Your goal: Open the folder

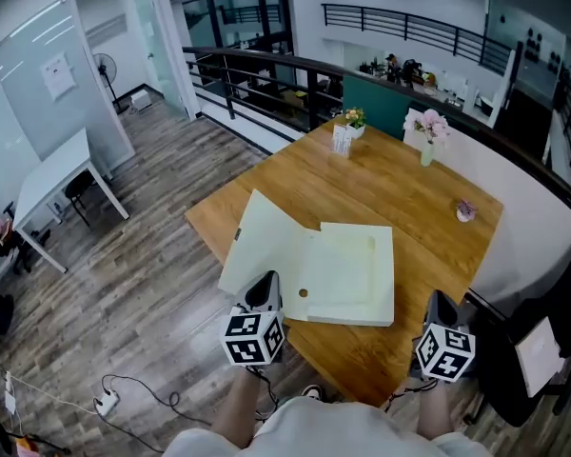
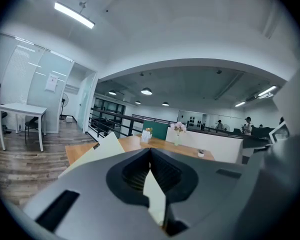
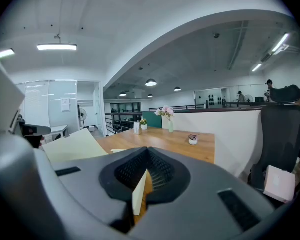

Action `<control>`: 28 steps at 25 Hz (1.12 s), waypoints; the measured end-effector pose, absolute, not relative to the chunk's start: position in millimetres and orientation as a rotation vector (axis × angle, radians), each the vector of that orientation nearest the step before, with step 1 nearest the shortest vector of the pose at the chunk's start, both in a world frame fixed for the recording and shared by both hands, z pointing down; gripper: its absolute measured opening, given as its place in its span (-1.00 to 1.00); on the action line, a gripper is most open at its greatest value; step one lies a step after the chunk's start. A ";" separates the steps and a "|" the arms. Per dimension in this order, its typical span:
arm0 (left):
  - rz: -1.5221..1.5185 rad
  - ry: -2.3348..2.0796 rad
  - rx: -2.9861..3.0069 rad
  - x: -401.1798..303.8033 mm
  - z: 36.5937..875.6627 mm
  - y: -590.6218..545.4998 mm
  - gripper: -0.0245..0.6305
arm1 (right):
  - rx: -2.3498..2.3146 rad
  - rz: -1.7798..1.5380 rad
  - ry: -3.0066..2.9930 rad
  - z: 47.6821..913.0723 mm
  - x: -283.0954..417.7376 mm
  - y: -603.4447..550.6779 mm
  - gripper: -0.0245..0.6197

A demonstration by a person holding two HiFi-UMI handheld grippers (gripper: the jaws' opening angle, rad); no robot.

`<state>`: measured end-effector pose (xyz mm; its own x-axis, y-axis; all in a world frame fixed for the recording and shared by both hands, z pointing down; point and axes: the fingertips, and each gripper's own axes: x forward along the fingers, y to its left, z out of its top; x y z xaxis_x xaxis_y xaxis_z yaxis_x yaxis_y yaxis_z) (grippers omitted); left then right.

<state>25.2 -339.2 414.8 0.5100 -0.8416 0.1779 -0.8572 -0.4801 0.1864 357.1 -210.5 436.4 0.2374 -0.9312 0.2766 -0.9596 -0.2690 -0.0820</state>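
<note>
A pale yellow folder [image 1: 347,274] lies open on the wooden table [image 1: 409,188]. Its cover [image 1: 266,241] is swung out to the left and overhangs the table's near-left edge. My left gripper [image 1: 264,288] sits at the cover's near edge, and its jaws are shut. In the left gripper view the jaws [image 2: 150,151] meet at the tip, and the cover [image 2: 92,154] slopes up just to the left. My right gripper [image 1: 442,305] hangs off the table's near corner, apart from the folder, also shut [image 3: 148,154]. From there the cover [image 3: 72,144] shows at far left.
At the table's far side stand a vase of pink flowers [image 1: 428,131], a small plant [image 1: 352,119] and a card stand [image 1: 341,141]. A small pot [image 1: 466,210] sits near the right edge. A black chair [image 1: 542,341] stands to the right and a white desk [image 1: 52,174] to the left.
</note>
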 end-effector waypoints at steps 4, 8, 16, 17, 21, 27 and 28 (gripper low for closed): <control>0.106 -1.419 2.517 33.8 423.3 -336.3 -0.92 | 2.384 0.411 -1.837 439.0 350.0 -200.8 -0.92; 0.165 -1.425 2.547 42.2 430.7 -335.6 -0.92 | 2.380 0.410 -1.840 440.9 345.8 -199.3 -0.92; 0.223 -1.413 2.548 47.0 447.0 -337.4 -0.92 | 2.349 0.411 -1.836 443.7 341.3 -206.4 -0.92; 0.222 -1.412 2.545 46.3 448.3 -338.0 -0.92 | 2.351 0.405 -1.839 442.6 340.5 -207.5 -0.92; 0.220 -1.409 2.543 44.1 449.0 -342.3 -0.92 | 2.354 0.326 -1.822 433.6 338.0 -209.6 -0.92; 0.202 -1.419 2.557 44.9 442.1 -350.4 -0.92 | 2.354 0.337 -1.812 434.5 341.2 -216.6 -0.92; 0.200 -1.421 2.558 44.7 441.5 -350.5 -0.92 | 2.353 0.340 -1.812 434.7 341.6 -217.3 -0.92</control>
<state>44.7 -350.5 441.5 0.5264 -0.8218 0.2181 -0.8500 -0.5139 0.1153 341.6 -217.3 434.7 0.2436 -0.9316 0.2698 -0.9661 -0.2577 -0.0175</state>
